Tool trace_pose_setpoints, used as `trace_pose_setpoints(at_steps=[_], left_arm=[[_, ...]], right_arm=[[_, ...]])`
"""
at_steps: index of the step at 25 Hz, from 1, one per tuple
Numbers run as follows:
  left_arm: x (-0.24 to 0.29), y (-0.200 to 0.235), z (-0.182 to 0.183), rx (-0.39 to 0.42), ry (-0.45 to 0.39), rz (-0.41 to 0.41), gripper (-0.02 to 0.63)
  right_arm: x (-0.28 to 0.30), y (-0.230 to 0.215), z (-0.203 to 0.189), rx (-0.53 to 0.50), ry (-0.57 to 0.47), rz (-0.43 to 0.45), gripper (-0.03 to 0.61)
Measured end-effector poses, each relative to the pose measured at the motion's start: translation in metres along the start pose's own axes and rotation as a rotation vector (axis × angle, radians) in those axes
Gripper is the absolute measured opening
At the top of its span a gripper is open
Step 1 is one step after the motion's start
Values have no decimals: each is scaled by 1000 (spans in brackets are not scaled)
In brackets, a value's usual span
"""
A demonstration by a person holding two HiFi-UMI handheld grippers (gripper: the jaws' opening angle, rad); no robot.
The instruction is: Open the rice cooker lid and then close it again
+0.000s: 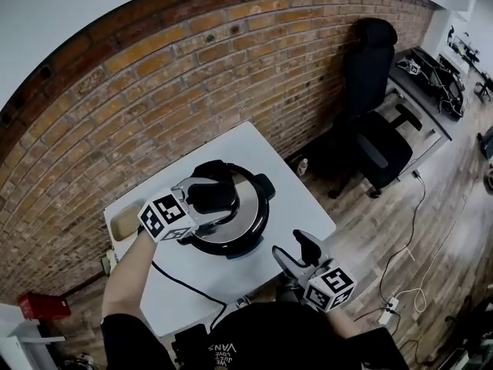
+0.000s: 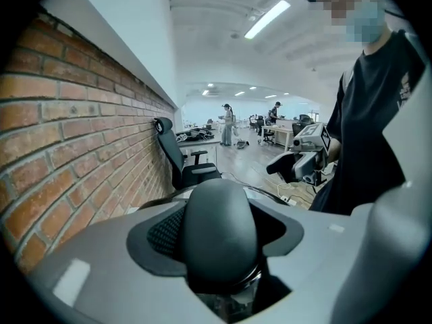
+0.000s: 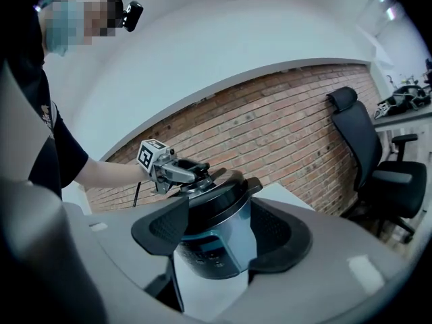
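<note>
The rice cooker [image 1: 245,236] stands in the middle of a small white table [image 1: 300,199]; its dark lid [image 1: 245,190] sits on top. In the right gripper view the cooker [image 3: 212,238] shows a blue-grey body and a lid that looks slightly tilted. My left gripper [image 1: 209,200] reaches over the lid from the left and is shut on the black lid handle [image 2: 219,231], which fills the space between its jaws. My right gripper [image 1: 296,251] hangs open at the table's front right corner, apart from the cooker, nothing between its fingers.
A brick wall [image 1: 192,68] runs behind the table. A black office chair [image 1: 377,129] and a desk [image 1: 424,83] stand to the right. A black cord [image 1: 185,284] crosses the table's front. A power strip [image 1: 389,308] lies on the wooden floor.
</note>
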State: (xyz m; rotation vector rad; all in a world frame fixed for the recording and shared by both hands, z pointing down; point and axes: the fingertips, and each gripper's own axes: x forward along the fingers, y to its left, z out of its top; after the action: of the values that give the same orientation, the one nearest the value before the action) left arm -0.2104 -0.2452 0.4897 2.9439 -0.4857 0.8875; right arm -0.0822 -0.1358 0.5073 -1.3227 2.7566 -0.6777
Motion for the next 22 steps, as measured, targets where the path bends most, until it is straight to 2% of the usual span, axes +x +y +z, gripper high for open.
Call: trace_pose_setpoints(at_steps=[11,22], left_arm=[[0,-6,2,96,-5,-136,281],[2,-10,4,133,-1,-171,281]], right_arm=[[-31,9,-13,0,-47,-116,278],[-39,21,-23,4,-64,-144,278]])
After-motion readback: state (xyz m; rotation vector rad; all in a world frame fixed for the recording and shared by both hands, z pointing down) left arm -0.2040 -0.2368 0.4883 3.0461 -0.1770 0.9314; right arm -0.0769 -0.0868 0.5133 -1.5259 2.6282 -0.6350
